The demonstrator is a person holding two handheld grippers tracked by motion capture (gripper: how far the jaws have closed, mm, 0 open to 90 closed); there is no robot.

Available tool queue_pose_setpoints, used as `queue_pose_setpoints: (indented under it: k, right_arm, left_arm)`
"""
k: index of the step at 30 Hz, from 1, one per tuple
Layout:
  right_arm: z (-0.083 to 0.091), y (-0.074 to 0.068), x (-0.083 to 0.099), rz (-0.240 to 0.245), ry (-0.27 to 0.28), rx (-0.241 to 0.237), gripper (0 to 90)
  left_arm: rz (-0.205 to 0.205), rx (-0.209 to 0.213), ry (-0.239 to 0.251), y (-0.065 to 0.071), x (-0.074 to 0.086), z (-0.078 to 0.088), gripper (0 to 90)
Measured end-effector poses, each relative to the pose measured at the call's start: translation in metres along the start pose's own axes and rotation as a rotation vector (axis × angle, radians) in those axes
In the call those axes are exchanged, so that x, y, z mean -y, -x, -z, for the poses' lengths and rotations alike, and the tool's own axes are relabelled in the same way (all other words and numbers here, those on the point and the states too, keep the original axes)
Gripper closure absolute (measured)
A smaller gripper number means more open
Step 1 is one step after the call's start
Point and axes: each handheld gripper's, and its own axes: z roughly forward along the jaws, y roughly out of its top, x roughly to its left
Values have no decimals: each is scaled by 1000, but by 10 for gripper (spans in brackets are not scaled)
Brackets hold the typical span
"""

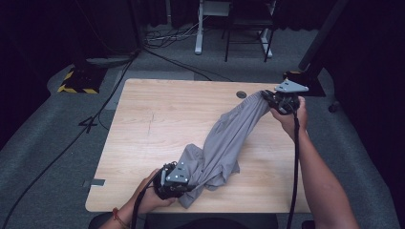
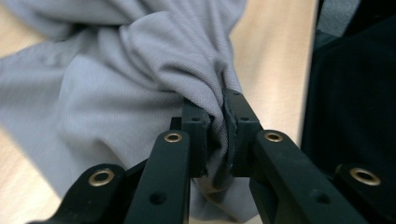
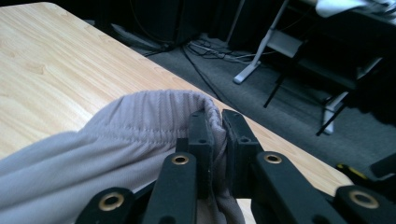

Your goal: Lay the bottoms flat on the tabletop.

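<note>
Both grabs done: left gripper (image 2: 219, 140) jaws clamped on a bunched fold of the grey shorts (image 1: 224, 143), right gripper (image 3: 217, 140) jaws pinching the elastic waistband. Garment strung betw. the two, lower part on the desk (image 1: 157, 119). Left, I'd judge: spread flat, fold.

Grey carpet floor (image 1: 57, 143), black cables (image 1: 172, 59), white desk legs (image 1: 198, 28), dark walls.

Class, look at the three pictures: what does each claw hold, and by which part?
Both hold the grey garment. The right claw pinches its ribbed elastic band; the left claw pinches a bunched fold at its other end.
</note>
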Motion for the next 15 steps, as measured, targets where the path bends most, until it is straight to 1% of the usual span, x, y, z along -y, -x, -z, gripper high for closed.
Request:
queue_pose_setpoints:
  k: [1, 2, 3, 4, 5, 6, 7, 8, 9, 10, 11, 12, 13, 14, 15]
  right_arm:
    - [-8, -1, -2, -4, -9, -8, 804]
    - [-20, -5, -2, -16, -17, -15, 747]
    - [-26, -7, -2, -20, -25, -4, 726]
    - [-35, -10, 0, -18, -43, -8, 694]
    - [-43, -13, 3, -21, -58, -30, 646]
    - [-53, -18, 11, -43, -106, -55, 556]
    - [-53, -18, 11, -43, -106, -55, 556]
    - [-54, -21, 15, -34, -118, -62, 552]
    - [-53, -24, 20, -28, -118, -73, 537]
    - [-51, -27, 25, -26, -124, -89, 519]
    - [-47, -28, 30, -31, -134, -112, 506]
    - [-43, -30, 35, -30, -144, -144, 498]
    - [-37, -32, 40, -11, -150, -164, 489]
    - [-31, -34, 46, 3, -150, -176, 487]
    - [-25, -35, 52, -12, -159, -198, 483]
  left_arm:
    - [23, -2, 15, 5, -2, -3, 780]
    - [54, -3, 27, 7, -3, -4, 706]
    - [57, 5, 36, 8, -5, -6, 670]
    - [56, -7, 42, 9, -8, -8, 621]
    - [49, -35, 45, 10, -10, -9, 545]
    - [58, -60, 51, 9, -13, -9, 459]
    - [51, -74, 47, 6, -15, -7, 459]
    - [48, -88, 56, 3, -17, -6, 420]
    - [45, -96, 62, -1, -20, -5, 394]
    - [42, -112, 66, -5, -23, -3, 384]
    - [38, -129, 75, -9, -27, -2, 362]
    - [35, -130, 86, -14, -31, -1, 339]
    - [37, -125, 94, -20, -36, -1, 329]
    - [32, -139, 101, -27, -41, -2, 318]
    - [34, -164, 104, -34, -46, -3, 310]
